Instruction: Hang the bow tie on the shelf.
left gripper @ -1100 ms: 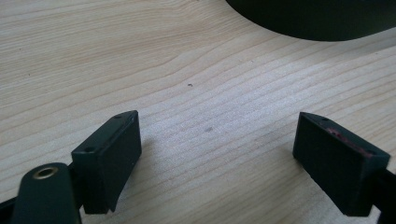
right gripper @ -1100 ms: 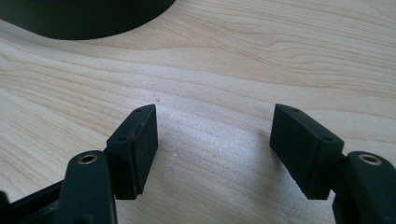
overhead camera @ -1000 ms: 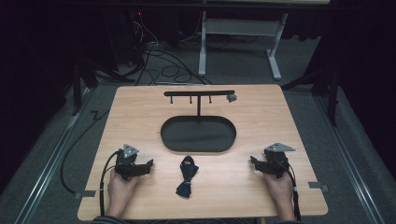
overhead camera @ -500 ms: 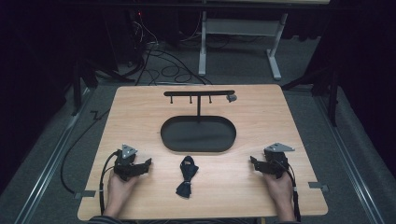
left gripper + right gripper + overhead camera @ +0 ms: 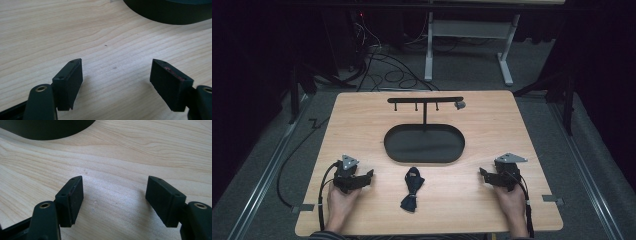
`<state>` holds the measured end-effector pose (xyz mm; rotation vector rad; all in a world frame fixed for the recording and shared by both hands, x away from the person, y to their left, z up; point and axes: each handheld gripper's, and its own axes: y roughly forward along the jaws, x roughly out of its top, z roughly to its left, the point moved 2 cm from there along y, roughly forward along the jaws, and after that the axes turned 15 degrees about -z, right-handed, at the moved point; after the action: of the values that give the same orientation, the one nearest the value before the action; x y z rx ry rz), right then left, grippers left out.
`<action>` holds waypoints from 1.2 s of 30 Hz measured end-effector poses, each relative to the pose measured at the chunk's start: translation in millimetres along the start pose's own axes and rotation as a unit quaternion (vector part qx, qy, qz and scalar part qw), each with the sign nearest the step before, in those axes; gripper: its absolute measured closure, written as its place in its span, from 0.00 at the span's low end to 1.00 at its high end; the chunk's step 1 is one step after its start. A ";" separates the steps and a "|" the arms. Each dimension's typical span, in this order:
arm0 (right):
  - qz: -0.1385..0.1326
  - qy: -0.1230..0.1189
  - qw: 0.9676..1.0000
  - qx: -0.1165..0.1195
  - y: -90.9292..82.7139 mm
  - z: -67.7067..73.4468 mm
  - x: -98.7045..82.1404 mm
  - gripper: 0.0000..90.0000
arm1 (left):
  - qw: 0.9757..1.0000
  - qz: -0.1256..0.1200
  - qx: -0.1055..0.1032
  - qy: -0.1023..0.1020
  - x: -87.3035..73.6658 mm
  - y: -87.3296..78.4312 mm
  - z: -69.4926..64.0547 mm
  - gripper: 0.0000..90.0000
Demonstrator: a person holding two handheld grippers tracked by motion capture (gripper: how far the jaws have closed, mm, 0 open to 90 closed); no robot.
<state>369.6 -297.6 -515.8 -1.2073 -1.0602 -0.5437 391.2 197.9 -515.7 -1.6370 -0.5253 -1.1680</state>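
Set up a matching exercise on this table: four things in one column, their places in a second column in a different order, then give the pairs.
Things
1. dark tied cloth
2. black oval tray
3. left gripper
4. right gripper

Places
A. far of the cloth, at the foot of the hook stand
B. near edge of the table, on the side where the high view's right lies
C. midway between the two grippers
D. near edge of the table, on the high view's left side

Pairs: 1-C, 2-A, 3-D, 4-B
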 end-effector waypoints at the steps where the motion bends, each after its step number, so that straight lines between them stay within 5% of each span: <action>1: 0.000 -0.001 1.000 0.000 0.0 0.0 0.0 0.35 | 1.000 0.000 0.000 0.000 0.0 0.0 0.0 0.30; 14: 0.000 0.000 1.000 0.000 0.0 0.0 0.0 0.35 | 0.999 -0.014 -0.030 -0.004 12.7 -25.0 -18.0 0.32; 17: -0.001 -0.001 1.000 0.001 0.0 -0.5 0.0 0.36 | 0.999 -0.014 -0.034 0.009 17.2 -29.6 -26.9 0.33; 36: 0.000 0.000 1.000 0.001 0.0 -0.3 0.0 0.35 | 0.995 -0.015 -0.093 0.026 33.2 -26.2 -66.6 0.36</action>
<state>369.7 -297.9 -515.8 -1.2060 -1.0617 -0.5429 355.9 141.7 -472.9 -1.7559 -0.4185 -1.3108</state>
